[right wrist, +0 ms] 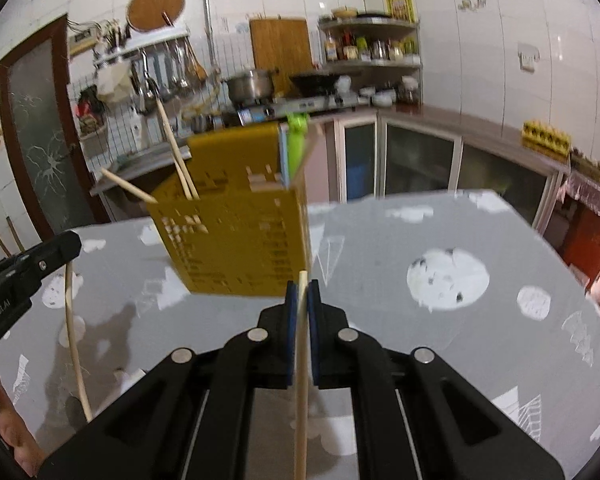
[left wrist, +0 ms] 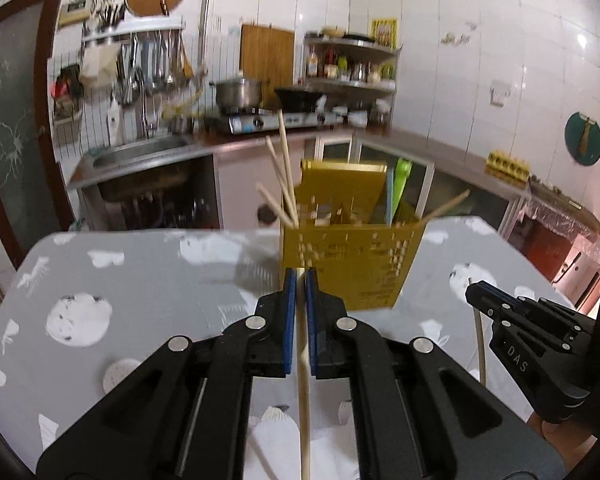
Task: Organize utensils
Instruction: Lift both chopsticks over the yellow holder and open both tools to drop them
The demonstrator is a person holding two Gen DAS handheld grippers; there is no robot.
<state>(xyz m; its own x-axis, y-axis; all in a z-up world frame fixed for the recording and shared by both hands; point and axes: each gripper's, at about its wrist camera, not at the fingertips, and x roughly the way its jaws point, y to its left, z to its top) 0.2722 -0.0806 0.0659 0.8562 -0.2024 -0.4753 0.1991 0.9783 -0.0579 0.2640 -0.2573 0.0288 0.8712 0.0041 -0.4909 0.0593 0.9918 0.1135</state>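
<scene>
A perforated yellow utensil holder (left wrist: 352,264) stands on the grey table, just beyond both grippers. Several wooden chopsticks (left wrist: 285,176) lean out of its left side, and a green utensil (right wrist: 296,136) sticks up at its right. My left gripper (left wrist: 299,276) is shut on a pale chopstick (left wrist: 304,400) that hangs down between its blue pads. My right gripper (right wrist: 302,290) is shut on another chopstick (right wrist: 301,392) in the same way. Each gripper also shows at the edge of the other's view: the right gripper (left wrist: 474,294) and the left gripper (right wrist: 70,246), each with its stick hanging below.
The grey tablecloth (right wrist: 440,240) has white patterns and room on either side of the holder. Behind the table a kitchen counter carries a sink (left wrist: 140,152), a stove with pots (left wrist: 260,116) and a corner spice shelf (left wrist: 352,64). A yellow egg tray (left wrist: 508,164) sits on the right counter.
</scene>
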